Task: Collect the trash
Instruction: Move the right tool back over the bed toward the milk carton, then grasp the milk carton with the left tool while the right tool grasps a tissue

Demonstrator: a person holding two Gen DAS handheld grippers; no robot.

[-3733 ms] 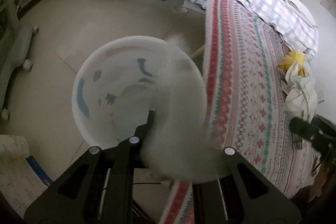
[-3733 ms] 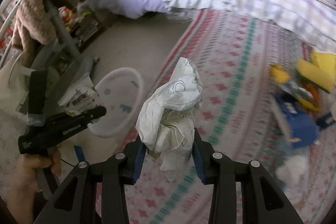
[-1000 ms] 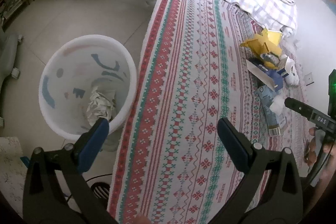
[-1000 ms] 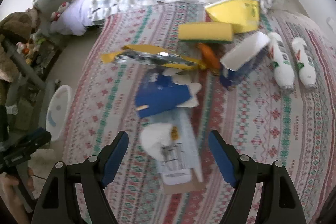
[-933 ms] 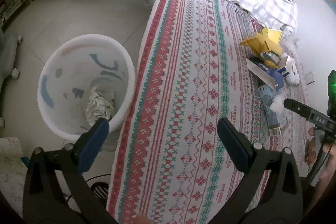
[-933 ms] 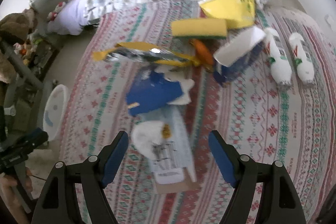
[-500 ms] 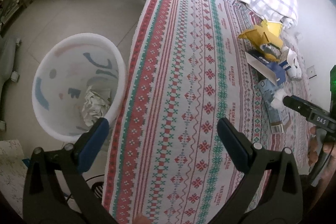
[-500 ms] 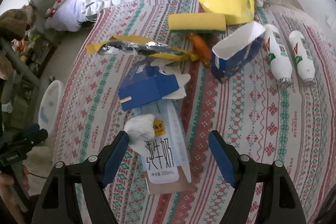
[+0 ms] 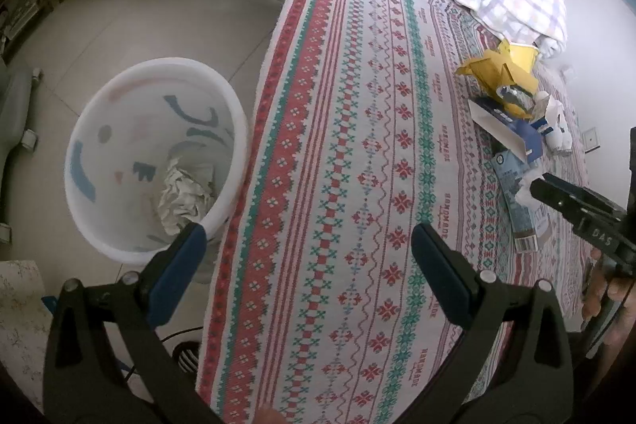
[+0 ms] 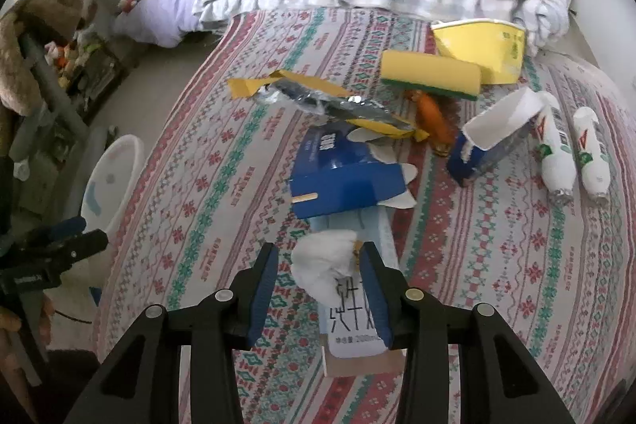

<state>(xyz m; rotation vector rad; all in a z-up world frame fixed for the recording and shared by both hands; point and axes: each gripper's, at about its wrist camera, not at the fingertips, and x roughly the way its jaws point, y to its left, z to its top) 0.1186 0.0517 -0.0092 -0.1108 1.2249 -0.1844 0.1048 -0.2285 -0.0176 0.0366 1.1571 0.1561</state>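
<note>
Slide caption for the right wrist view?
Right gripper closing around a crumpled white tissue atop a flattened milk carton.

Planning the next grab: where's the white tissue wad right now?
Right wrist view: the white tissue wad lies on the milk carton, between the right gripper fingers, just below the blue box.

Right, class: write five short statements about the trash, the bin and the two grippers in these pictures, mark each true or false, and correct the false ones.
1. The white bin stands on the floor beside the bed. True.
2. The bin is empty. False: crumpled paper lies in it.
3. The right gripper has its fingers on either side of a white tissue wad. True.
4. The left gripper holds a yellow sponge. False: its jaws are wide open and empty; the yellow sponge lies on the patterned bedspread.
5. Two white bottles stand upright on the bed. False: both lie on their sides.
</note>
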